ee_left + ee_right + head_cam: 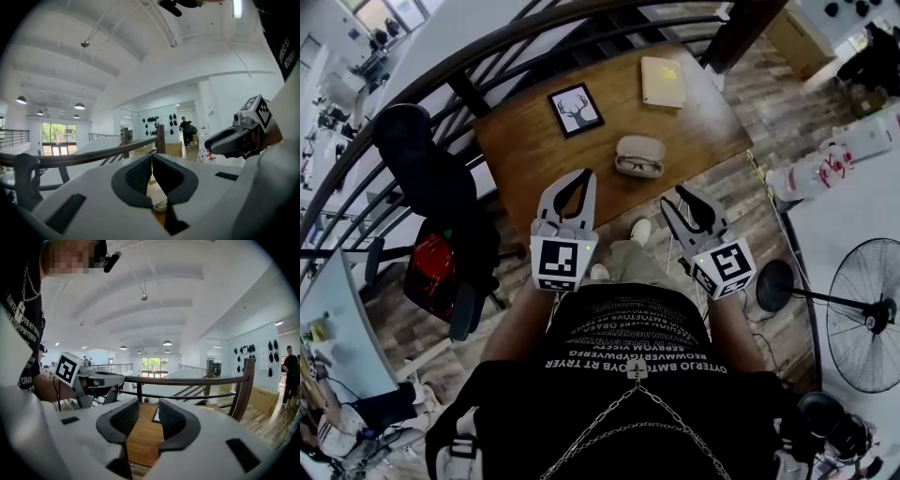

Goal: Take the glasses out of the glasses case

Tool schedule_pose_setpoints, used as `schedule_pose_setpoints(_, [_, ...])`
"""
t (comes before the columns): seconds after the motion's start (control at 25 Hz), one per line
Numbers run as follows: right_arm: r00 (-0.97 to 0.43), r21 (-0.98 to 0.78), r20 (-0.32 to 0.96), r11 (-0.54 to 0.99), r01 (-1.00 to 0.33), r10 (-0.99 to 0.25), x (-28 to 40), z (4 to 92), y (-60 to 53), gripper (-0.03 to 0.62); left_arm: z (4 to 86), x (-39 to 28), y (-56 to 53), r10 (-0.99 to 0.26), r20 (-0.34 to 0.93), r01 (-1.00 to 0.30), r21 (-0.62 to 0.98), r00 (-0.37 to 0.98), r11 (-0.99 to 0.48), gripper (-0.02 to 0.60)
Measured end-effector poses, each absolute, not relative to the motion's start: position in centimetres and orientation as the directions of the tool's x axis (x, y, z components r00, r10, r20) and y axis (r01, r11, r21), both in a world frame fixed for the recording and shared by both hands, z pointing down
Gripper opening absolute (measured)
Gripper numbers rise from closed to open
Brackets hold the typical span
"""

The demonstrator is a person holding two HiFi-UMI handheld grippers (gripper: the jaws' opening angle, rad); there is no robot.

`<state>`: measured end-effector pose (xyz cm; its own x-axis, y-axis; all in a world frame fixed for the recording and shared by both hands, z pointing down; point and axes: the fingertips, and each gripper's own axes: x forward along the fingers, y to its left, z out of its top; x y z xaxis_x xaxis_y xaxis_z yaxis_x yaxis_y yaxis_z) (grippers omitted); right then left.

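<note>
**Presently: both grippers held short of the table, glasses still in their case**

The glasses case [639, 145] lies near the middle of the wooden table [534, 159], towards the person's edge. It appears open, with the glasses [638, 166] lying inside. A framed picture [576, 110] lies to its left and a pale book [662, 82] beyond it, both well apart from it. Extraction has not begun.

The left gripper [584, 174] is held over the near table edge, left of the case and touching nothing. Its own view shows the jaw tips together with nothing between them. A pale object that is probably the case shows low down behind the jaws.

The right gripper [673, 197] is held off the table edge, on the person's side of the case. Its jaws stand well apart and only bare tabletop is seen through the gap.

Assessment: the arrangement reads as a ready stance. The spread right jaws suit taking the glasses frame. The closed left jaws are better suited to pressing the case down than to gripping it, though that role is not yet evident.

Risk: the case looks light and smooth, so it may slide or lift with the glasses if not steadied.
</note>
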<state>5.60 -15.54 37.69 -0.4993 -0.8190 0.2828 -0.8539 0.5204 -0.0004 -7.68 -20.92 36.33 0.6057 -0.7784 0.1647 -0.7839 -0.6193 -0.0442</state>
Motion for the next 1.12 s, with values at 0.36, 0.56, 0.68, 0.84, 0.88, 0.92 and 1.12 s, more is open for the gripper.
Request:
schedule_pose_setpoints(0.36, [-0.538,-0.032,0.305,0.556,-0.830,-0.786,5.4,38.7,-17.5,0.132,37.1,-7.6,-22.4,-0.790,0.189,-0.800,-0.038,0.583,-0.599,0.029])
schedule_pose_setpoints(0.56, [-0.546,-0.054,0.321,0.561,-0.826,-0.774,5.9,39.7,-18.9,0.129,37.7,-7.1,-23.4,-0.791,0.208,-0.803,-0.039,0.576,-0.595,0.029])
schedule_pose_setpoints(0.68, [-0.548,-0.074,0.334,0.558,-0.826,-0.767,6.4,40.9,-20.0,0.126,38.5,-6.9,-24.2,-0.792,0.223,-0.807,-0.036,0.568,-0.589,0.029])
schedule_pose_setpoints(0.84, [-0.547,-0.113,0.360,0.546,-0.830,-0.756,7.3,43.1,-21.5,0.120,39.6,-6.9,-25.4,-0.795,0.249,-0.816,-0.030,0.553,-0.577,0.029])
schedule_pose_setpoints(0.88, [-0.547,-0.127,0.370,0.542,-0.831,-0.751,7.6,43.8,-21.8,0.120,39.9,-6.9,-25.8,-0.796,0.256,-0.818,-0.028,0.549,-0.574,0.029])
schedule_pose_setpoints(0.92, [-0.547,-0.142,0.381,0.537,-0.831,-0.745,7.9,44.7,-22.2,0.120,40.2,-6.8,-26.0,-0.796,0.264,-0.820,-0.027,0.545,-0.571,0.029])
schedule_pose_setpoints(1.12, [-0.549,-0.199,0.432,0.519,-0.832,-0.715,9.3,48.7,-23.9,0.120,42.1,-6.2,-27.4,-0.790,0.306,-0.827,-0.019,0.531,-0.563,0.029])
